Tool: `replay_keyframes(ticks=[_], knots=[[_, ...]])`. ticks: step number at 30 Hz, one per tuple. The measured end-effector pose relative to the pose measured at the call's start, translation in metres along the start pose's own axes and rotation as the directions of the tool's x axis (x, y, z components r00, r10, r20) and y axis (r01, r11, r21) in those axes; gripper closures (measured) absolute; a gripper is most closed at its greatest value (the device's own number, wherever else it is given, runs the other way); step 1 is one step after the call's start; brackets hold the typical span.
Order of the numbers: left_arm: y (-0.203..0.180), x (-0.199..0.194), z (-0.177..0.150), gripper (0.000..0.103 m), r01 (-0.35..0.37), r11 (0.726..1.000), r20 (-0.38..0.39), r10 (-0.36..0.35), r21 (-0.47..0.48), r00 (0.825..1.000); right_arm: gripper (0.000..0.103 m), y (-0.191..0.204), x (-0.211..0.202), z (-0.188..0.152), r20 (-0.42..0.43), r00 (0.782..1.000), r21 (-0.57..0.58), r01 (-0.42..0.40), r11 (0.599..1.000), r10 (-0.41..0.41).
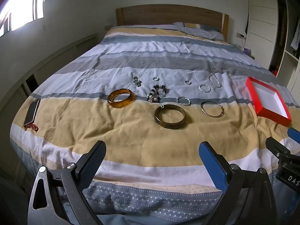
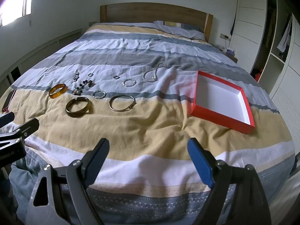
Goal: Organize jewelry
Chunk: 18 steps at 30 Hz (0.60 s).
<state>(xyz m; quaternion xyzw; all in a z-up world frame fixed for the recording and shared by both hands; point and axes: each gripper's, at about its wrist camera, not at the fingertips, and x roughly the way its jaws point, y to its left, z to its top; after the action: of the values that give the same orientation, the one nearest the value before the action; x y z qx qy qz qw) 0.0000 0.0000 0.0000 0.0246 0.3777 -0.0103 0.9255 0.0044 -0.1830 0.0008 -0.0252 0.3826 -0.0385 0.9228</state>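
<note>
Jewelry lies spread on the striped bedspread: an amber bangle, a dark brown bangle, a thin gold hoop bracelet, a dark bead bracelet, silver rings and bracelets, and a silver chain necklace. A red box lid with white inside lies to the right, empty. My left gripper and right gripper are open and empty, hovering above the bed's foot, short of the jewelry.
A phone with a red charm lies at the bed's left edge. A wooden headboard and pillow stand at the far end. White wardrobes and open shelves line the right side, a low cabinet the left.
</note>
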Motion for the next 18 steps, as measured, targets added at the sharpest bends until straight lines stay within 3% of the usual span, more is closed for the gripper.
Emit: replay_keyframes(ticks=[18], knots=[[-0.004,0.005,0.002,0.005,0.014,1.0,-0.007,-0.014,-0.004,1.0,0.018,0.0,0.012,-0.001,-0.036,0.999,-0.021,0.021,1.0,-0.021]])
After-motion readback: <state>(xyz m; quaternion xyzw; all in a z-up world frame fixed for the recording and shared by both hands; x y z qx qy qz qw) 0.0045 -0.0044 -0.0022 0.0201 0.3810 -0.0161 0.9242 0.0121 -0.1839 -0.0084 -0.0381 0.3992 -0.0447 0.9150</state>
